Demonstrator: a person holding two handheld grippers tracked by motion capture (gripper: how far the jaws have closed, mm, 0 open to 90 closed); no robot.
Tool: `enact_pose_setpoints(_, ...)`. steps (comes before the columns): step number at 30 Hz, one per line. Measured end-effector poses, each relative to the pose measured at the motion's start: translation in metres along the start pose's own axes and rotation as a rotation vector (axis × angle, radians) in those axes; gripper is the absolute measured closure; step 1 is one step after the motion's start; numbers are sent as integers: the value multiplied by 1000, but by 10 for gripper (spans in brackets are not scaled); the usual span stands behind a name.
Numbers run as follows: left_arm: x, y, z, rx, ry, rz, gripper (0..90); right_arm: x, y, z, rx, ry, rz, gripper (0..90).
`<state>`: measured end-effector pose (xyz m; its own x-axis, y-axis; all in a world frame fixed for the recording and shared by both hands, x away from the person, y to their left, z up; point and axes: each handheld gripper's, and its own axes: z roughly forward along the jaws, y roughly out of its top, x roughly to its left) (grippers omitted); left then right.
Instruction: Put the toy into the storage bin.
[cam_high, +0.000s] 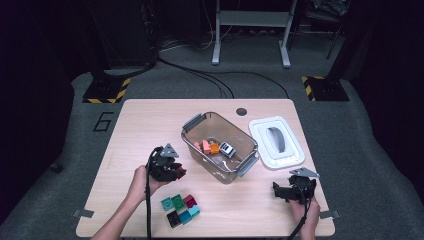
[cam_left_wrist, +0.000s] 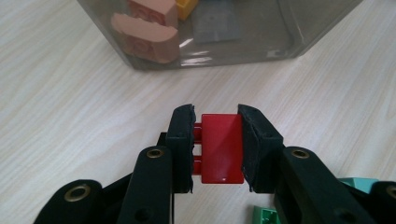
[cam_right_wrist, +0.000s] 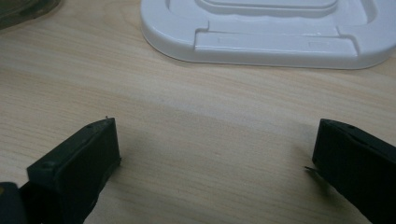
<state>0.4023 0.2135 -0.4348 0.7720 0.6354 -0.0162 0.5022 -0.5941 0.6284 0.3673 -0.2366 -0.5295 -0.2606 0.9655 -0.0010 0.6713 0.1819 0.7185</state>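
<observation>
the left gripper (cam_left_wrist: 215, 140) grasps a red brick (cam_left_wrist: 222, 147) just near the clear bin (cam_high: 220, 170), which holds several bricks; five (cam_high: 180, 208) wait on the table, the right gripper (cam_right_wrist: 215, 154) released.

The red brick (cam_left_wrist: 222, 148) is small and glossy, with studs on its left side in the left gripper view, so it lies turned sideways (off the table), clamped left of the clear bin (cam_high: 220, 146).
</observation>
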Motion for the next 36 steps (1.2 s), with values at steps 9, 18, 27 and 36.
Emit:
enact_pose_setpoints(9,15,9,-13,-18,23,-14,675,0,0,0,0,0,0,0)
enact_pose_setpoints(18,25,23,-30,-34,55,-6,675,0,0,0,0,0,1,0)
enact_pose_setpoints(27,30,38,-45,-47,84,6,675,0,0,0,0,0,1,0)
enact_pose_setpoints(36,37,56,-58,-67,115,14,675,0,0,0,0,1,0,0)
